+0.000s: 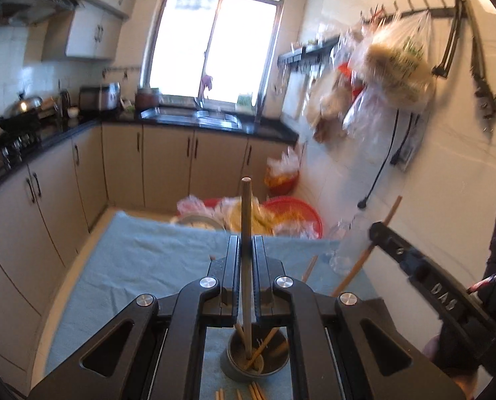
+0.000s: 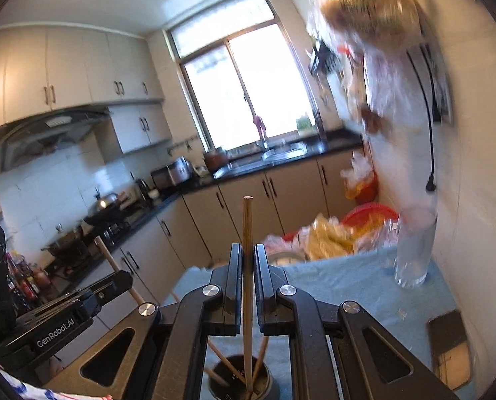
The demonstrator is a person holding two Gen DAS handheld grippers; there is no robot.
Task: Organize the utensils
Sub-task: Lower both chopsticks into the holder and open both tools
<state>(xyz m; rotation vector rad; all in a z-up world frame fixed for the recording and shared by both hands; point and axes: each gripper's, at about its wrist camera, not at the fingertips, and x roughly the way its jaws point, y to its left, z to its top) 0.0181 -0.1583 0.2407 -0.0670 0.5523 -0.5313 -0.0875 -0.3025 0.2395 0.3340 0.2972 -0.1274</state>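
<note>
Your left gripper (image 1: 246, 250) pinches one upright chopstick (image 1: 246, 220), its lower end inside the grey holder (image 1: 255, 361) on the blue cloth (image 1: 141, 260). Right of that holder, your right gripper (image 2: 248, 260) clamps another chopstick (image 2: 247, 233) standing in the same holder (image 2: 241, 381). Loose chopsticks (image 1: 256, 391) lie just in front of the holder.

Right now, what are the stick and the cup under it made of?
The chopstick in the right gripper looks like wood or bamboo: tan, matte, faintly grained. The holder cup looks like dull grey metal, though it could be plastic; there is no clear shine.
</note>
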